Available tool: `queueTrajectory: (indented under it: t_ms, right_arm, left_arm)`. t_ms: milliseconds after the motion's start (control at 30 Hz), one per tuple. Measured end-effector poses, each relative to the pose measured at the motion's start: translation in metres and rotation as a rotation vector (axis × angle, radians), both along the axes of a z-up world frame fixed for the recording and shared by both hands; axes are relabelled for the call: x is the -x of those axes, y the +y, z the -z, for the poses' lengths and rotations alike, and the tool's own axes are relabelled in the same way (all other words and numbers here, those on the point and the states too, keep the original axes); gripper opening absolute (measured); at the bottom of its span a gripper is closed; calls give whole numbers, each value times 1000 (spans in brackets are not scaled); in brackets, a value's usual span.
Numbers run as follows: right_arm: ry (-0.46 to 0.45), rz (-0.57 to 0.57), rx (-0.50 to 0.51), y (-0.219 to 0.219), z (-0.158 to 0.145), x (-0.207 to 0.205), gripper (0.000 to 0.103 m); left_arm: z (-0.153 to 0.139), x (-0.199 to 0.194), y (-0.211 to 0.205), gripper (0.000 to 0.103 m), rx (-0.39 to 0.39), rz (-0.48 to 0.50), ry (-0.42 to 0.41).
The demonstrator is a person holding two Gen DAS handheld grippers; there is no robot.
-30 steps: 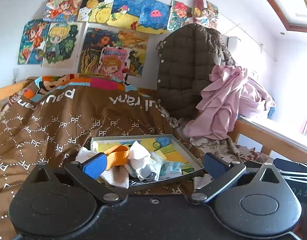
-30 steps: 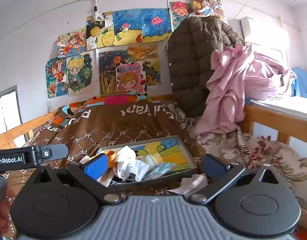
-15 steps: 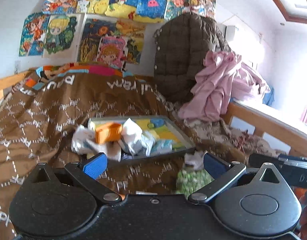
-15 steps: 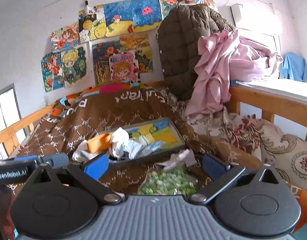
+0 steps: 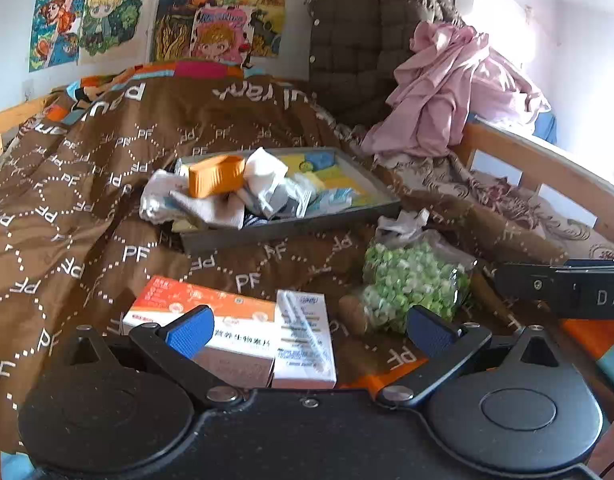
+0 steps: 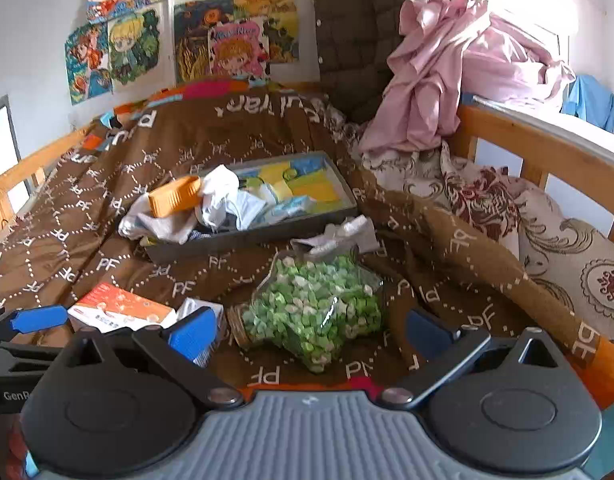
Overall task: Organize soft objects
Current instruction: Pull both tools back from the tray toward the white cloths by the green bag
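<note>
Both claws stand spread and empty: the left gripper [image 5: 307, 326] over the orange-and-white cardboard boxes [image 5: 211, 320], the right gripper [image 6: 309, 330] facing the clear bag of green pellets [image 6: 315, 312]. Crumpled white cloths [image 6: 223, 200] lie heaped in the grey tray [image 6: 251, 236], evidently the collection point.

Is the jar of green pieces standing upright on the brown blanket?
No, the jar lies on its side on the brown blanket, its cork end pointing left, in front of the open right gripper.
</note>
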State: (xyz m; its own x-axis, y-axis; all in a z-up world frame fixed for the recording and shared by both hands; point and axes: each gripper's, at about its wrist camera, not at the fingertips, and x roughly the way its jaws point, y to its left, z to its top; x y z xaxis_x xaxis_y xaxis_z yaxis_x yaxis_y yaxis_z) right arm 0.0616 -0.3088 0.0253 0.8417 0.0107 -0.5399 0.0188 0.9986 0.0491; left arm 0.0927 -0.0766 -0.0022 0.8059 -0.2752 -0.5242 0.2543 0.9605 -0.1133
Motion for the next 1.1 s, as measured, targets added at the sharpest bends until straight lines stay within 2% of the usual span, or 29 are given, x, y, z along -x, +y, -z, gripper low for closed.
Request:
queueTrajectory:
  t_ms: [333,1100]
  right_arm:
    - [70,11,-20,-4,7,-10,103]
    - [103,-29,-6,1,10,-16,103]
  left_arm:
    - [14,-12,10,102,-15,-83,70]
    - [30,-23,15,102,-16,-155,130]
